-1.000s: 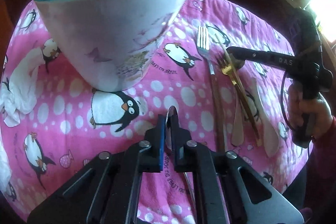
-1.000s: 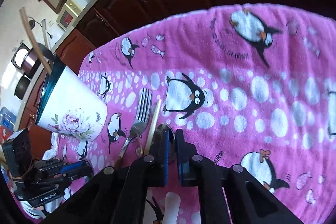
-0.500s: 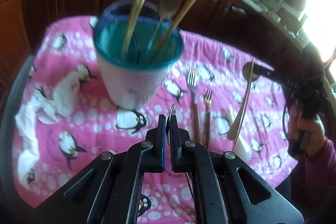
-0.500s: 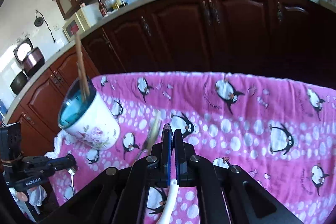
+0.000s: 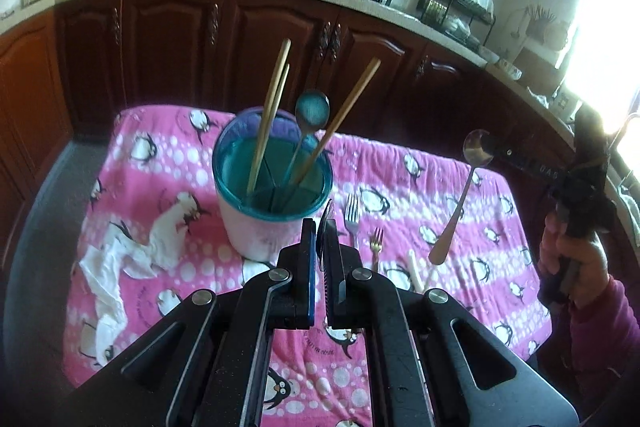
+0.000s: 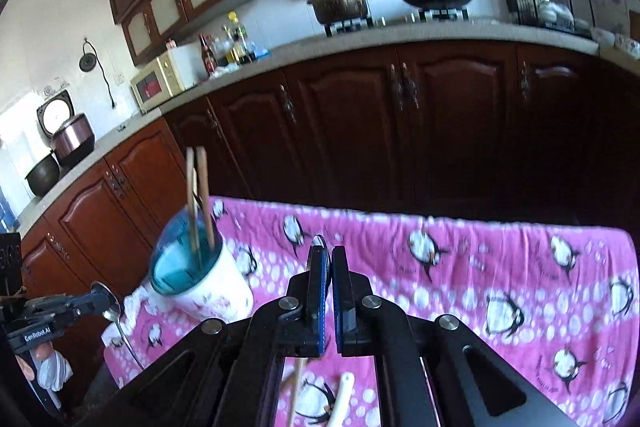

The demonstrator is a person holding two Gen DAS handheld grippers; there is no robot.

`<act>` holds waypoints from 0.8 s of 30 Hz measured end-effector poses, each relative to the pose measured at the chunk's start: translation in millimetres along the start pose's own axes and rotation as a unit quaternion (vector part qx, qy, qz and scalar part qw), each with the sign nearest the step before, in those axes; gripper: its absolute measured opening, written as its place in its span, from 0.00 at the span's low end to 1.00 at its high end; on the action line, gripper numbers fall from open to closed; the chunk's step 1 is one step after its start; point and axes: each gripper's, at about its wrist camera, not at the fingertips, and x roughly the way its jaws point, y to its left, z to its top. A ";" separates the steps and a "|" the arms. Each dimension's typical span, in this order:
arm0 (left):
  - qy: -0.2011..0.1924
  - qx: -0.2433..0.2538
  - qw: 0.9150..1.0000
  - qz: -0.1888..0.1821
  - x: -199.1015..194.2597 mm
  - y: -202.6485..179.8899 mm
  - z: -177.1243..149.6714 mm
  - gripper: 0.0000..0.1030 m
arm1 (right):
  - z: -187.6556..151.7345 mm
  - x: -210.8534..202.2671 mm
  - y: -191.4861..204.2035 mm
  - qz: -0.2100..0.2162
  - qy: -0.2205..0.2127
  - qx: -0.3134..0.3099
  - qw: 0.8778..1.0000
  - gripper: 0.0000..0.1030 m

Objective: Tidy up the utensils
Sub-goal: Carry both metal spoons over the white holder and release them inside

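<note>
A white floral utensil cup with a teal rim (image 5: 256, 223) stands on the pink penguin cloth (image 5: 160, 163) and holds chopsticks (image 5: 268, 115) and a spoon (image 5: 312, 111). My left gripper (image 5: 319, 227) is shut on a metal spoon seen edge-on, raised above the cloth beside the cup. My right gripper (image 5: 490, 149) is shut on a gold-handled spoon (image 5: 460, 203) that hangs down from it, high above the cloth's right side. In the right wrist view the cup (image 6: 200, 279) sits left of my right gripper (image 6: 326, 255), and the left gripper (image 6: 96, 301) holds its spoon (image 6: 116, 315).
A silver fork (image 5: 352, 215), a small gold fork (image 5: 376, 243) and a white utensil handle (image 5: 414, 267) lie on the cloth right of the cup. A crumpled white tissue (image 5: 120, 259) lies at the left. Dark wooden cabinets (image 5: 280, 47) stand behind the table.
Both grippers have risen well above the cloth, each carrying its spoon. The right gripper's gold spoon left the cloth and now hangs in the air. The cup looks farther away.
</note>
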 end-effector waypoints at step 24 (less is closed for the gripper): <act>-0.140 0.016 0.974 0.178 -14.1 45.2 107.4 0.02 | 39.9 55.7 153.4 -0.027 -0.066 -0.150 0.986 0.02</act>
